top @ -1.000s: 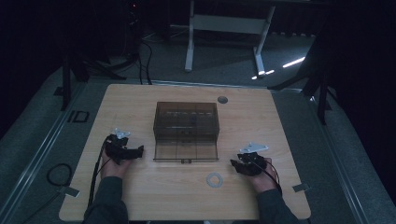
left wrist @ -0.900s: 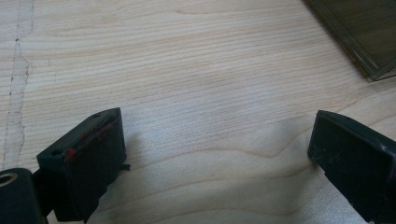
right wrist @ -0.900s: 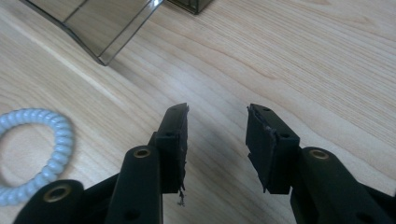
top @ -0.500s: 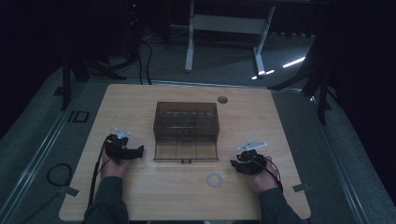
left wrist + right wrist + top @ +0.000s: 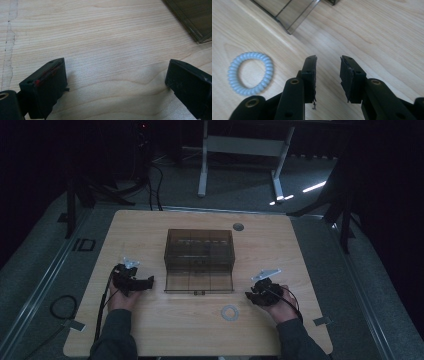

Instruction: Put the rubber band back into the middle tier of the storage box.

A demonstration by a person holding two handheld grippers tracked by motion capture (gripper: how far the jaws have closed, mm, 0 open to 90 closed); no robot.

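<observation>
Wooden table (image 5: pixel 150 235): smoky box (image 5: pixel 199 260) centre; coil hair tie (image 5: pixel 230 312) at 5 o'clock, untouched; left gripper (image 5: pixel 148 283) spread wide, right gripper (image 5: pixel 248 295) part-spread, both empty.

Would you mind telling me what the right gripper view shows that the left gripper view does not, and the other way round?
The right gripper view alone has the pale coiled hair tie lying flat on the table, left of the right claw, whose jaws stand a little apart with nothing between them. The left gripper view alone has the left claw, jaws spread wide over bare wood, and a thin dark line running along the tabletop at the left edge. Both share the light wooden table and a corner of the smoky clear plastic box.
</observation>
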